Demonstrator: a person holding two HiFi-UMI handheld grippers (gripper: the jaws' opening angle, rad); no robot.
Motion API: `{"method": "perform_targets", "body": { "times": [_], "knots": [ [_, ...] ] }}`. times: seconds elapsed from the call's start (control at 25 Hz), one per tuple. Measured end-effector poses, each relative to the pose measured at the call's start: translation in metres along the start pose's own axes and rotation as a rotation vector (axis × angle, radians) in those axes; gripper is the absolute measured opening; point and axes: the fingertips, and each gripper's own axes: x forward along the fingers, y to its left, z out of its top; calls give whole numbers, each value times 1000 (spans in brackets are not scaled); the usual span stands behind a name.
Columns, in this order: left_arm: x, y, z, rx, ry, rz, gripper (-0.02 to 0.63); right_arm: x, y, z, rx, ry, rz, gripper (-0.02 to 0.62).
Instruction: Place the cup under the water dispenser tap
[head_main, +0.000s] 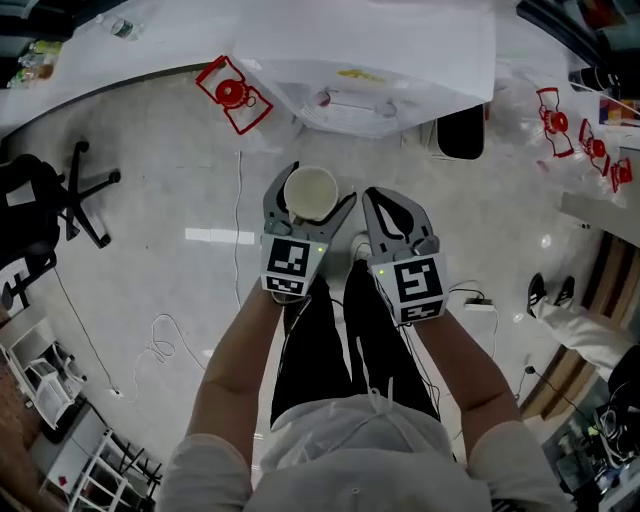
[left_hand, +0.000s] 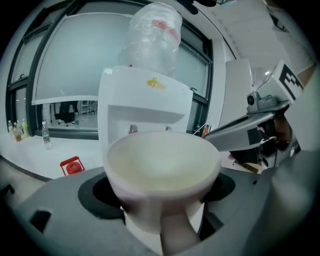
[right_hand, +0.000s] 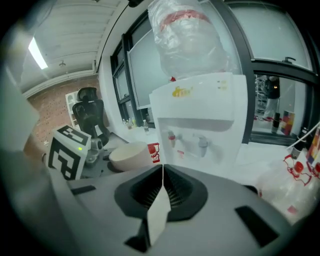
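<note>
A cream-white cup (head_main: 311, 192) sits upright between the fingers of my left gripper (head_main: 309, 200), which is shut on it. In the left gripper view the cup (left_hand: 162, 165) fills the centre, with the white water dispenser (left_hand: 145, 107) straight ahead and some way off, its two taps (left_hand: 132, 129) in a recess. My right gripper (head_main: 385, 210) hangs beside the left one, shut and empty. In the right gripper view its jaws meet at the gripper (right_hand: 162, 175), with the cup (right_hand: 129, 156) to the left and the dispenser (right_hand: 200, 125) and its taps (right_hand: 172, 136) ahead. A clear bottle (right_hand: 187, 40) tops the dispenser.
A red object (head_main: 232, 93) lies on the floor left of the dispenser (head_main: 370, 60). A black bin (head_main: 460, 130) stands at its right. An office chair (head_main: 60, 190) is far left, bags with red print (head_main: 580, 130) far right. Cables (head_main: 160, 340) trail over the floor.
</note>
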Motion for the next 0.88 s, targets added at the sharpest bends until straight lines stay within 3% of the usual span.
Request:
{"method": "perform_targets", "body": {
  "times": [0.4,0.56,0.88],
  "knots": [
    [92,41,-55,17,-6,44,465,57,-32,-58,26,22,-5,29],
    [126,60,-65,68,6,53,465,79,-42,-64,30,3,-14,29],
    [163,89,-94,62,41,71,465,108,-45,-52,37,-29,-29,29]
  ]
}}
